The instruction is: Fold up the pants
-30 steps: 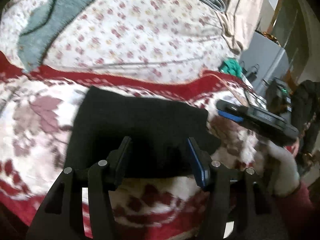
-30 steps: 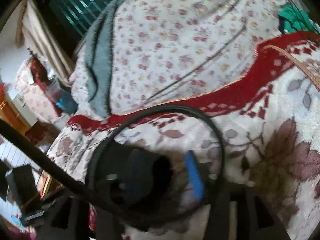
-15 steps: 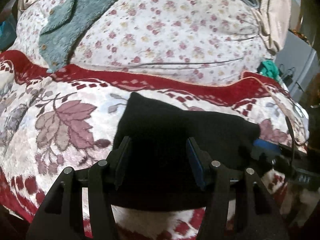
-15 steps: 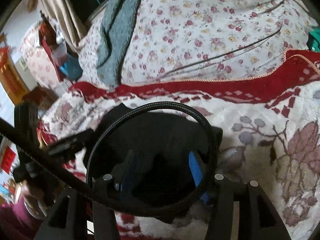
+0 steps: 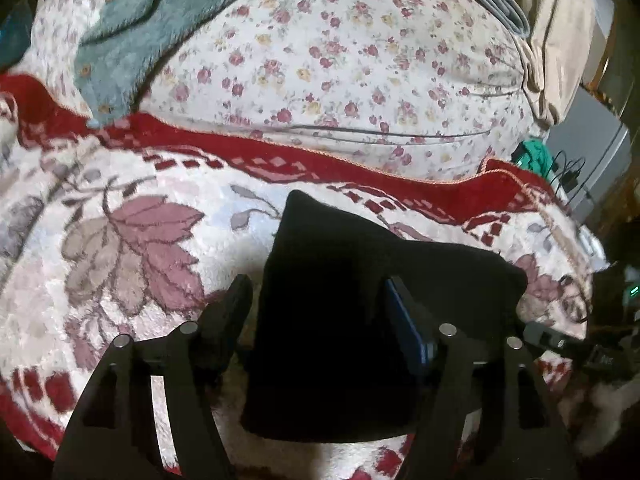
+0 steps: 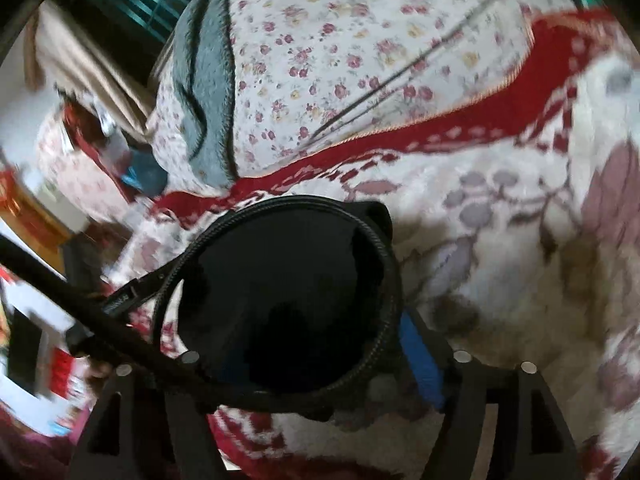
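A pair of black pants (image 5: 352, 312), already folded into a compact dark bundle, lay on a plush white blanket (image 5: 132, 240) patterned with mauve leaves and a red border. The bundle sat near the blanket's near edge, well short of the red border band (image 5: 320, 164) at the far side, beyond which a flowered quilt (image 5: 340, 64) rose.

In the left wrist view, the left gripper (image 5: 320, 312) stood wide open, holding nothing. Its jaws straddled the near-left part of the bundle: one finger rested over bare blanket just beside the cloth's left edge, the other over the dark fabric. The bundle's long axis ran crosswise to the jaws, stretching off to the right.

In the right wrist view, the right gripper (image 6: 304, 344) hung close above the same pants (image 6: 280, 280), with a black cable loop (image 6: 376, 240) hiding much of them. Its jaws appeared parted, with nothing visibly pinched between them. Both grippers looked about equally near; the left one had the clearer line on an edge.
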The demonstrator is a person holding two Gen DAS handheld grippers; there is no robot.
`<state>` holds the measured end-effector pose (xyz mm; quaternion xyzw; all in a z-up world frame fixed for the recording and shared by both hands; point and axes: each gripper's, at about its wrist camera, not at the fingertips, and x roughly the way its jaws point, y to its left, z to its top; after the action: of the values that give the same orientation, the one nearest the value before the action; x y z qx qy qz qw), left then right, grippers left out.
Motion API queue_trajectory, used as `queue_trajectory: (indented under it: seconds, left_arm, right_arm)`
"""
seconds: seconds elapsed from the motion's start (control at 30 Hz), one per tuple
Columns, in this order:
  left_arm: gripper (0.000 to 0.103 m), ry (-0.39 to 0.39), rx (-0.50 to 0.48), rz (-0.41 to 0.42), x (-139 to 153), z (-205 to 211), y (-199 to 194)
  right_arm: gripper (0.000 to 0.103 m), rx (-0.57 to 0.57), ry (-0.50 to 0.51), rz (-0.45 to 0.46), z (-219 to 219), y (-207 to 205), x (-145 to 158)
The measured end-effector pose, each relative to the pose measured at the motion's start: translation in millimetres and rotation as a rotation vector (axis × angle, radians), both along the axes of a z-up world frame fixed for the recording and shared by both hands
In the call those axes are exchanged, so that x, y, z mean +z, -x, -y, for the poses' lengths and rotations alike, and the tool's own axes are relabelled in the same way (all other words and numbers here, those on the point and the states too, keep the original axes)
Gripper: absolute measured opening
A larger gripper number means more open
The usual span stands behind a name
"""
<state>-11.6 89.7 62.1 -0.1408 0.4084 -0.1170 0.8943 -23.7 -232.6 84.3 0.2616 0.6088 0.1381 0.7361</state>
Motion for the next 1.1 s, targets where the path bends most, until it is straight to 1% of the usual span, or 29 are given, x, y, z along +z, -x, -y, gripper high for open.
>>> queue_trajectory:
  seconds: [0.03, 0.07, 0.1, 0.13, 0.2, 0.3, 0.33, 0.4, 0.43, 0.47, 0.5, 0.53, 0.57, 0.6, 0.63, 0.67, 0.7, 0.77, 0.8, 0.9, 1.0, 1.07, 1.1]
  left_arm:
    - [0.071, 0.028, -0.006, -0.026, -4, -5, -4]
    - [0.076, 0.045, -0.008, -0.047, -7, -7, -7]
    - [0.078, 0.073, -0.006, -0.071, -12, -11, -10]
    - [0.078, 0.093, -0.005, -0.076, -14, -13, -11]
    - [0.079, 0.139, -0.015, -0.087, -20, -15, -13]
    - [0.079, 0.160, -0.042, -0.092, -27, -11, -15]
    - [0.079, 0.170, -0.056, -0.096, -29, -9, -16]
    - [0.080, 0.192, -0.072, -0.110, -36, -6, -18]
    - [0.085, 0.215, -0.087, -0.131, -42, -2, -21]
    - [0.089, 0.229, -0.090, -0.145, -47, 0, -23]
    - [0.089, 0.233, -0.083, -0.135, -48, 1, -23]
    - [0.089, 0.220, -0.081, -0.117, -47, 4, -22]
    - [0.087, 0.194, -0.091, -0.114, -45, 8, -22]
    - [0.084, 0.163, -0.101, -0.110, -41, 13, -22]
    - [0.074, 0.152, -0.108, -0.102, -37, 15, -21]
    - [0.065, 0.154, -0.114, -0.094, -32, 15, -21]
    - [0.062, 0.155, -0.117, -0.082, -25, 15, -21]
    - [0.052, 0.157, -0.127, -0.060, -13, 14, -24]
    - [0.050, 0.159, -0.131, -0.050, -9, 15, -26]
    - [0.050, 0.130, -0.122, 0.008, 12, 17, -39]
    - [0.050, 0.113, -0.106, 0.033, 23, 18, -59]
    - [0.050, 0.113, -0.090, 0.021, 22, 15, -74]
    - [0.050, 0.110, -0.081, 0.002, 17, 14, -85]
  right_arm:
    - [0.078, -0.009, -0.021, -0.015, 0, 1, -4]
    - [0.078, -0.020, -0.053, -0.034, 1, 2, -12]
    - [0.078, -0.024, -0.077, -0.041, 0, 2, -16]
    - [0.078, -0.030, -0.115, -0.043, -2, 3, -22]
    - [0.078, -0.029, -0.158, -0.042, -7, 2, -28]
    - [0.079, -0.010, -0.181, -0.049, -16, -2, -42]
    - [0.081, -0.009, -0.186, -0.041, -17, -3, -43]
    - [0.081, -0.008, -0.208, -0.020, -18, -5, -44]
    - [0.081, -0.008, -0.221, -0.012, -19, -6, -46]
    - [0.080, -0.003, -0.228, 0.002, -22, -6, -48]
    - [0.074, 0.009, -0.213, 0.018, -25, -6, -47]
    - [0.066, 0.022, -0.187, 0.026, -27, -6, -47]
    - [0.062, 0.025, -0.176, 0.030, -27, -6, -46]
    - [0.055, 0.019, -0.179, 0.033, -26, -6, -45]
    - [0.049, 0.013, -0.187, 0.033, -23, -8, -43]
    - [0.048, 0.014, -0.193, 0.037, -21, -10, -41]
    - [0.046, 0.021, -0.196, 0.050, -21, -15, -37]
    - [0.045, 0.036, -0.189, 0.079, -21, -25, -28]
    - [0.045, 0.038, -0.187, 0.090, -20, -31, -25]
    - [0.045, 0.052, -0.156, 0.132, -21, -60, -13]
    - [0.045, 0.071, -0.125, 0.159, -23, -88, -9]
    - [0.045, 0.073, -0.113, 0.162, -23, -103, -16]
    - [0.045, 0.070, -0.105, 0.157, -22, -110, -22]
